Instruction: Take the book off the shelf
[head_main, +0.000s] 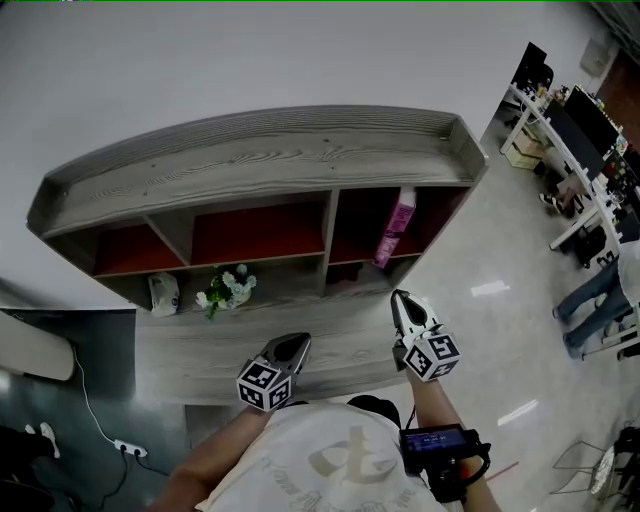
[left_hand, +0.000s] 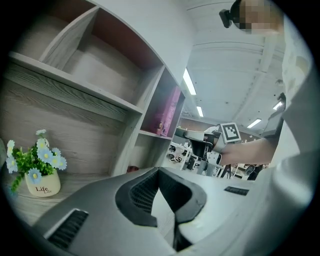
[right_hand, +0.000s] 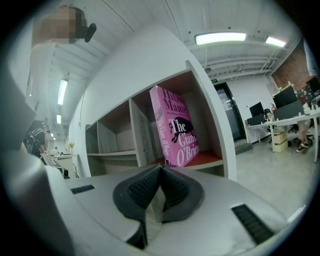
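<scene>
Approach stage I'd say: the shelf (head_main: 260, 160) has the pink book (head_main: 395, 228) leaning alone in its right-end compartment. The right gripper (head_main: 401, 297) is short of it, jaws pinched together on nothing, so they need opening first. Left gripper (head_main: 299, 341) is closed and empty too, and the flower pot (head_main: 226, 290) on the lower ledge is well out of the way.

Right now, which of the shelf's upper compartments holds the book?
The upper compartment rightmost in the head view: the pink book leans inside it; the two to its left show only red backs.

Pink book (right_hand: 175, 131) (white lettering, black figure); grey wood-grain shelf (head_main: 250, 160), red inside; blue-white flowers (left_hand: 42, 155).
</scene>
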